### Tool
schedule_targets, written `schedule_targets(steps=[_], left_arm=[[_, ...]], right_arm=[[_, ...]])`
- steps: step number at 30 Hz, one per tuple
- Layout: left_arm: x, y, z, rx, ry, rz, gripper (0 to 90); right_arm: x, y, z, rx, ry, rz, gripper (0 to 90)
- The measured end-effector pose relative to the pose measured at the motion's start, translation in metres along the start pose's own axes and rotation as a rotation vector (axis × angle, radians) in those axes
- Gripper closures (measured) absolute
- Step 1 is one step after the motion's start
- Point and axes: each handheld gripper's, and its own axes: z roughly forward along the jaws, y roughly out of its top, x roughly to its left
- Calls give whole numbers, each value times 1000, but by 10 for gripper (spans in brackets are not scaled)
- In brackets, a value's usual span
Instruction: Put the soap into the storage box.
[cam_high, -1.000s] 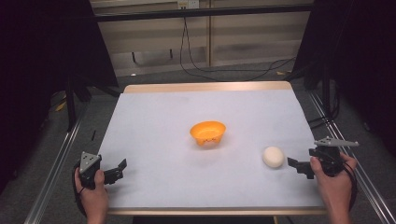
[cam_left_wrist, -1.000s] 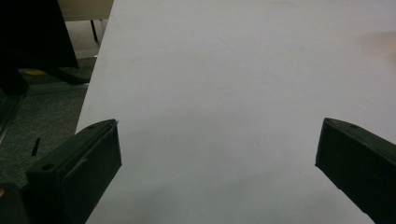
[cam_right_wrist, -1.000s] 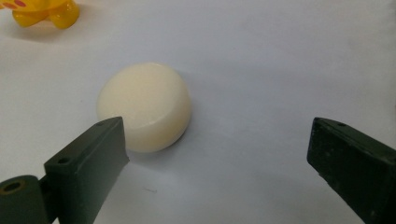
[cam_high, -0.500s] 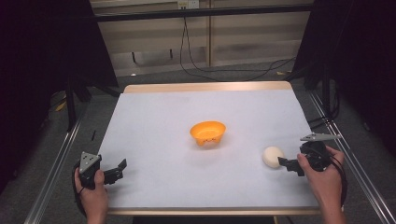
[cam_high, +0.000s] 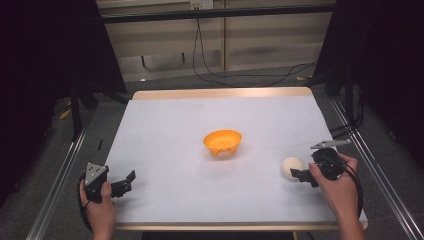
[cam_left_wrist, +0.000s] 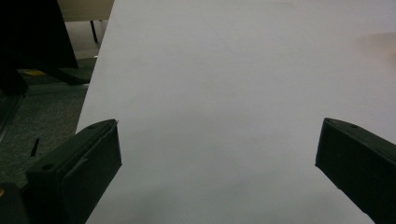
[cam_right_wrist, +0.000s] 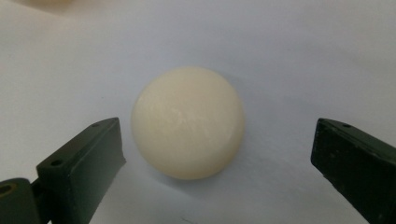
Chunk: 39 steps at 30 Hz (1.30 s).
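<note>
A cream-white ball rests on the white table sheet at the right. My right gripper is open just beside it, one jaw on each side of the ball with a gap to either jaw. An orange bowl stands upright near the middle of the sheet. At the front left my left gripper is open over bare sheet, with nothing between its jaws.
Metal rails run along both sides of the table, with dark floor beyond. Cables lie on the floor behind the far edge. A dark stand is at the far left.
My right gripper has moved left toward the ball until its jaws flank it. The left gripper, the ball and the bowl have stayed put.
</note>
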Motion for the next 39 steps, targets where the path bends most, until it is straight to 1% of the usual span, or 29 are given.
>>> schedule_targets(steps=[8,9,10,14,16,24,25,27,28,31,35,36,39], left_arm=[[0,0,0,2,0,-1,0],[0,0,0,2,0,0,0],[0,0,0,2,0,0,0],[0,0,0,1,-1,-1,0],[0,0,0,1,0,-1,0],[0,0,0,3,2,-2,0],[0,0,0,3,0,-3,0],[0,0,0,3,0,-3,0],[0,0,0,3,0,-3,0],[0,0,0,3,-1,-5,0],[0,0,0,3,0,-3,0],[0,0,0,3,-1,-2,0],[0,0,0,2,-2,-6,0]], right_arm=[[3,2,6,14,-1,-4,25],[4,2,7,19,-9,-4,33],[4,2,8,26,-8,-5,40],[5,3,10,24,-2,-6,59],[8,5,12,26,4,-8,69],[11,7,19,33,9,1,82],[11,8,20,30,9,-2,88],[12,8,23,36,0,19,113],[12,8,23,36,0,19,113],[12,9,27,45,5,34,152],[13,10,29,46,-6,28,182],[14,9,30,44,-13,36,207],[13,8,32,38,-8,39,234]])
